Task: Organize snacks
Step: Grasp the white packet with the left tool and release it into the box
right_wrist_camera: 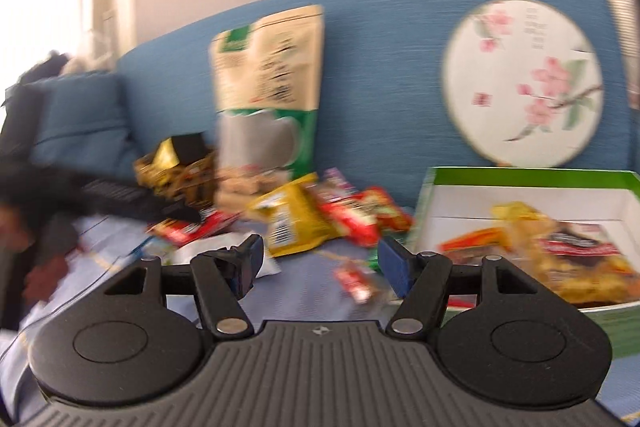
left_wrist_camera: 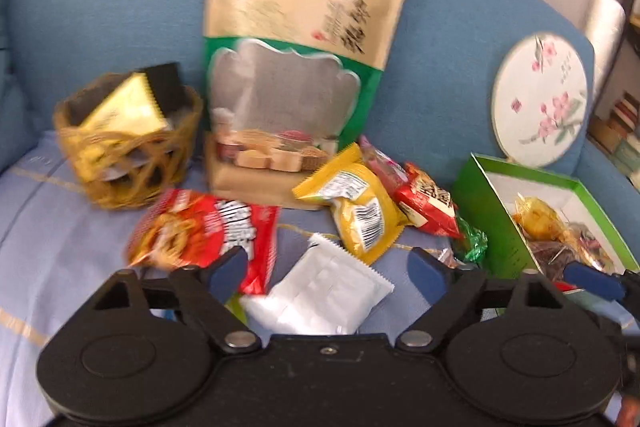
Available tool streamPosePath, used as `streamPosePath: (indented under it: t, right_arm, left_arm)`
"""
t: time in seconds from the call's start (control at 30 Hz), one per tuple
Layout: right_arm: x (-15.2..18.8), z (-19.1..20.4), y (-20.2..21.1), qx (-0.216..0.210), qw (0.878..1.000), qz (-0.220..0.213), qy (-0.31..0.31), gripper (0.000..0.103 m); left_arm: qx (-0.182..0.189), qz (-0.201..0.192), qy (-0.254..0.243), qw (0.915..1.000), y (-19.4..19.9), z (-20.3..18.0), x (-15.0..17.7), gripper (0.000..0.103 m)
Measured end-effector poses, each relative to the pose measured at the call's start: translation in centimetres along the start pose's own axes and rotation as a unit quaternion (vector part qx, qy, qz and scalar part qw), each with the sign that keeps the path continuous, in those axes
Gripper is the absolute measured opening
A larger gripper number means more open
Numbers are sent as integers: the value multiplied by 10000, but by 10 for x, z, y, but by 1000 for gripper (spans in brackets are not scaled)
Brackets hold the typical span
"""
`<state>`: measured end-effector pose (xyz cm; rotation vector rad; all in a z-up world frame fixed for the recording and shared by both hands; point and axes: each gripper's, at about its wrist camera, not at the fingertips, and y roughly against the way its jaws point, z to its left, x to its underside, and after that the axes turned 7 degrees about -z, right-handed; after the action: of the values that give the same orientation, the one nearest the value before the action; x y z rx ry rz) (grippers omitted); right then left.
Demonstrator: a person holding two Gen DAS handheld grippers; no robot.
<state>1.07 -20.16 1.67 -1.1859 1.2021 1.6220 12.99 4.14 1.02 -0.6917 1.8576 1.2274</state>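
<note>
My left gripper [left_wrist_camera: 326,263] is spread wide and holds nothing; I keep it low over the white packet [left_wrist_camera: 320,291], which lies flat between the fingers, so a plain closing would take it by its edges. Just ahead and to its left a red bag [left_wrist_camera: 208,231] lies partly under the left finger, and ahead to its right sits a yellow packet [left_wrist_camera: 360,207] leaning on a heap of red wrappers [left_wrist_camera: 428,203]. These loose pieces are what I judge is yet to be sorted. Further ahead a tall pouch [left_wrist_camera: 304,39] stands propped against the blue backrest [left_wrist_camera: 100,19], too big for either container. Ahead to the left a woven basket [left_wrist_camera: 128,155] already carries a gold wrapper, and off to the right a green box [left_wrist_camera: 492,211] stands open with snacks inside, so both serve as destinations.

My right gripper [right_wrist_camera: 320,263] is also spread wide and empty, hanging over bare sofa cover beside the box, a small red candy [right_wrist_camera: 354,281] lying just ahead between its fingers. A round fan [right_wrist_camera: 524,83] leans on the backrest beyond. Both views are blurred, so labels are unreadable.
</note>
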Motion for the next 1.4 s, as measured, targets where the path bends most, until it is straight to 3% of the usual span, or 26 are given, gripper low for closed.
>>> streamPosePath:
  t: [0.03, 0.1, 0.13, 0.2, 0.27, 0.3, 0.43, 0.6, 0.7, 0.83, 1.1, 1.23, 1.4]
  right_arm:
    - [1, 3, -1, -64, 9999, 54, 86, 103]
    - [3, 8, -4, -115, 9994, 158, 270, 103]
    - [4, 8, -2, -137, 9993, 178, 307, 103]
    - [3, 6, -3, -214, 9993, 207, 231, 103]
    - [3, 5, -3, -315, 9991, 253, 117, 103]
    - [4, 6, -4, -385, 9988, 304, 74, 103]
    - [13, 11, -12, -707, 9948, 720, -149, 103]
    - [29, 17, -23, -829, 9864, 1349, -444, 103]
    - [37, 17, -28, -999, 9770, 1666, -880, 103]
    - [40, 21, -29, -1192, 9705, 1773, -1116, 103]
    - [48, 17, -35, -1068, 9691, 1704, -1427, 103]
    - [47, 20, -39, -1104, 9707, 1607, -1407, 74]
    - [35, 19, -30, -1017, 9766, 1410, -1267, 58]
  left_arm:
    - [-29, 130, -2, 9999, -10, 1, 0, 94]
    - [-128, 400, 67, 9991, -27, 3, 4, 87]
    - [-143, 478, 109, 9987, -32, 5, 7, 76]
    - [-194, 608, 208, 9977, -35, 8, 16, 63]
    - [28, 667, 425, 9969, -29, 9, 24, 50]
    - [188, 729, 454, 9961, -25, 6, 27, 39]
    - [789, 1073, 475, 9900, -9, -9, 43, 39]
    - [752, 919, 684, 9906, 12, -4, 43, 50]
    - [821, 987, 788, 9886, 18, 2, 40, 47]
    - [869, 1112, 827, 9865, 16, 3, 43, 46]
    - [945, 1222, 917, 9837, 2, -1, 50, 46]
    - [952, 1197, 854, 9845, 3, -6, 49, 39]
    - [1055, 970, 850, 9860, 12, -18, 34, 38]
